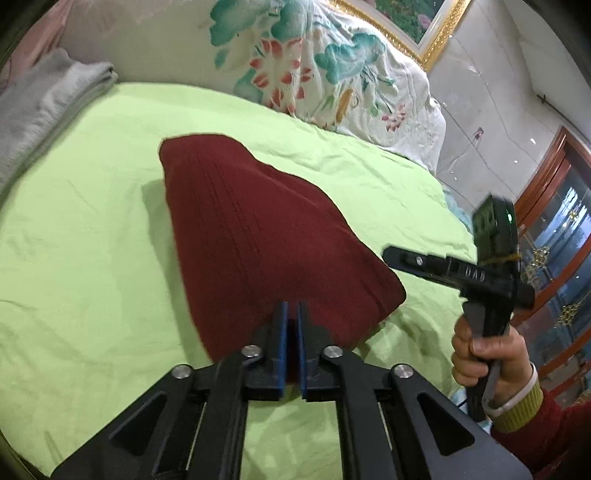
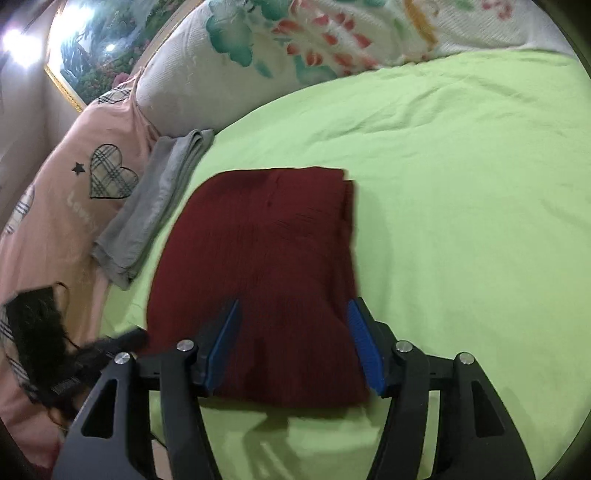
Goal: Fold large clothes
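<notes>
The folded red sweater (image 2: 258, 280) lies on the green sheet (image 2: 461, 184) beside a gray cloth (image 2: 155, 206), the left gripper (image 1: 293, 314) pinching its near edge while the right gripper (image 2: 291, 332) is spread wide above it.

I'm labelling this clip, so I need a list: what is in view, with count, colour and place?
sweater: 1, dark red, folded, mid-sheet, one edge lifted
sheet: 1, lime green, covers bed
grey garment: 1, grey, folded, left of sweater
quilt: 1, white, floral, behind sheet
pink bedding: 1, pink, plaid hearts, far left
painting: 1, gold frame, wall
cabinet: 1, wood and glass, right
left gripper: black, blue pads, shut on sweater
right gripper: open, over sweater
right hand: holds right gripper
</notes>
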Demonstrator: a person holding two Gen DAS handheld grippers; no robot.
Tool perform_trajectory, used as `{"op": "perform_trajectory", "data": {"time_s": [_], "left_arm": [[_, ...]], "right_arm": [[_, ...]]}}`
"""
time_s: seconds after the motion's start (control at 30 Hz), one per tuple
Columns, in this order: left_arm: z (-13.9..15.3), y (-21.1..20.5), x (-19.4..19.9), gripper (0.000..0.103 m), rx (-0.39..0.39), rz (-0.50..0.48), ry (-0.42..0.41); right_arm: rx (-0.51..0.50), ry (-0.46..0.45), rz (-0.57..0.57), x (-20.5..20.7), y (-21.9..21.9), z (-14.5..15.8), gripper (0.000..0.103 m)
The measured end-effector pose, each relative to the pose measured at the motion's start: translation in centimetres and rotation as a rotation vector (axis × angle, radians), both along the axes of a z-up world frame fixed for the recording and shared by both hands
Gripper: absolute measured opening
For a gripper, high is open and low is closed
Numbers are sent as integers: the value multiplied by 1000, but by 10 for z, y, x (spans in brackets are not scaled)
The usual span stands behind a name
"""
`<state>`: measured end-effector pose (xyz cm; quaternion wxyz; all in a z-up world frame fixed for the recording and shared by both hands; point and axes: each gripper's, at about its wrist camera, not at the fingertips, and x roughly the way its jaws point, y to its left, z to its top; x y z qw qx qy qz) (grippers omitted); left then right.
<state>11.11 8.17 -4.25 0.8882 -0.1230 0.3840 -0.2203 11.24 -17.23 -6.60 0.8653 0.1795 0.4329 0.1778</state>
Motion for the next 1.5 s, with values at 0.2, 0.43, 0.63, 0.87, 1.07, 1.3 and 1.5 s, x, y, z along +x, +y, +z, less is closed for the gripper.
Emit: {"op": "perform_trajectory", "data": {"time_s": [0.2, 0.43, 0.63, 0.87, 1.07, 1.3, 1.5], "left_arm": [[-14, -2, 3, 7, -20, -32, 24], [-11, 1, 3, 8, 14, -43, 21], [-23, -4, 13, 10, 23, -60, 50], [-22, -6, 15, 10, 43, -59, 53], [-21, -10, 15, 10, 76, -32, 52], [-22, -27, 16, 10, 156, 8, 42], [-16, -23, 12, 10, 156, 21, 54]], "right_arm": [[-2, 72, 10, 2, 3, -21, 42], [12, -15, 21, -7, -3, 8, 10], [-63, 127, 30, 2, 4, -29, 17], [-36, -56, -16, 15, 3, 27, 23], [-61, 52, 81, 76, 46, -2, 23], [-97, 58, 44, 73, 41, -25, 21], [-34, 65, 6, 66, 26, -15, 24]]}}
